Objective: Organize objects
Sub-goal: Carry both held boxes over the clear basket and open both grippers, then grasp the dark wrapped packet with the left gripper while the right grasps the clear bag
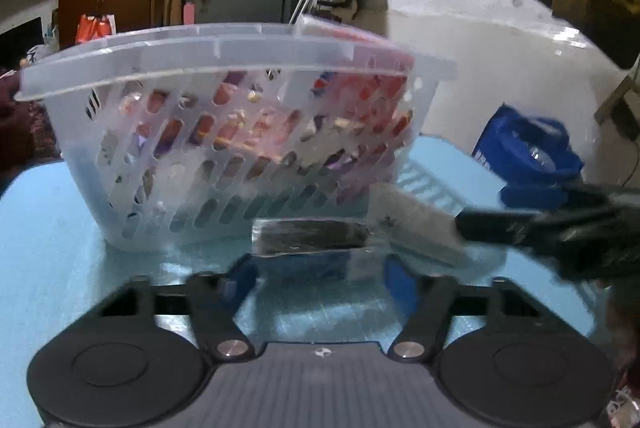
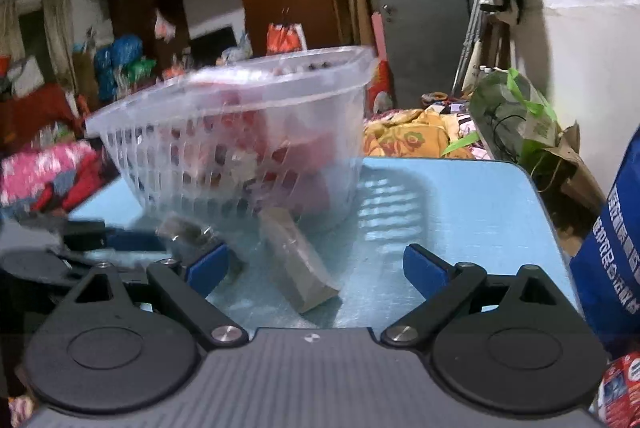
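Observation:
A clear slotted plastic basket full of red and purple packets stands on the light blue table; it also shows in the right wrist view. A dark packet in clear wrap lies in front of it, between the open jaws of my left gripper. A second grey wrapped packet lies to its right, just ahead of my right gripper. In the right wrist view my right gripper is open around that grey packet, with the dark packet and left gripper at left.
A blue bag stands off the table's right edge, also in the right wrist view. Piled clothes and a green bag surround the table. The table's far right edge is near.

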